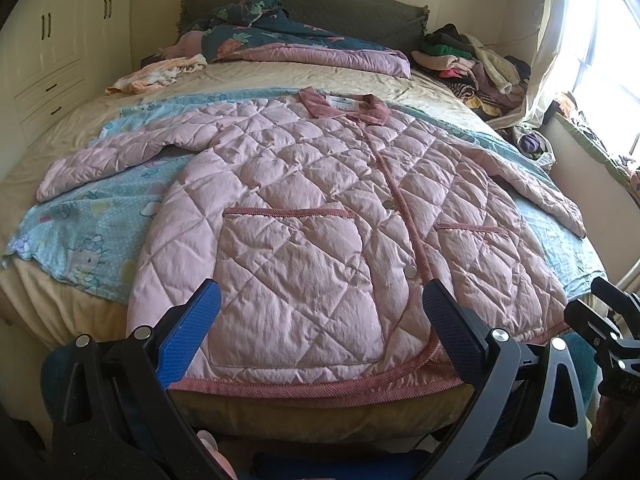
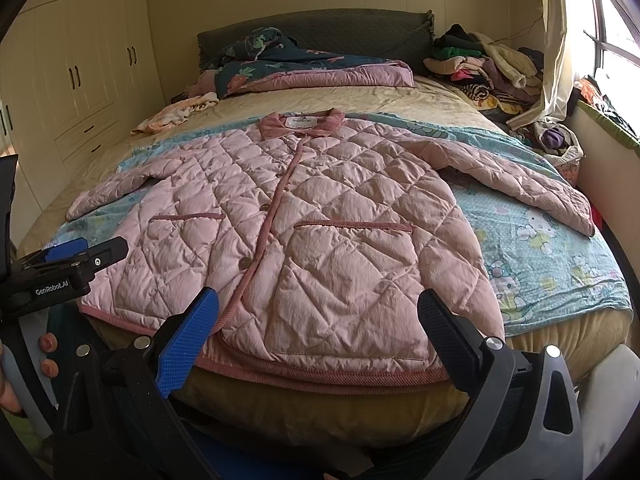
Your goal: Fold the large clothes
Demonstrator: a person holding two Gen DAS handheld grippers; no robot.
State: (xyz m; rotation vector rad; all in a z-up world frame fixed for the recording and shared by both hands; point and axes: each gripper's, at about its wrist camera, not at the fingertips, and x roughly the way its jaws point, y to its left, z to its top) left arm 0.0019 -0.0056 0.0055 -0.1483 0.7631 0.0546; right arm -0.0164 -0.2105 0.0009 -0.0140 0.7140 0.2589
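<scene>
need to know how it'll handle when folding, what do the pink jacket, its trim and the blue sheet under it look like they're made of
Pink jacket: looks like a thin, smooth woven shell over soft padding; diamond quilting stitches puff up and the surface crinkles.
Trim along hem, pocket tops and collar: darker pink with fine ribs, possibly corduroy.
Blue sheet: flat, matte printed fabric, probably cotton-like; it wrinkles loosely, with cartoon cat prints.

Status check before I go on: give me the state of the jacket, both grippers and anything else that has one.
Pink quilted jacket: spread flat, front up, buttoned, sleeves out.
Left gripper: open, empty, at the hem.
Right gripper: open, empty, at the hem.
Blue sheet: spread under the jacket.
Clothes pile: unfolded heap.
Wardrobe doors: shut.
</scene>
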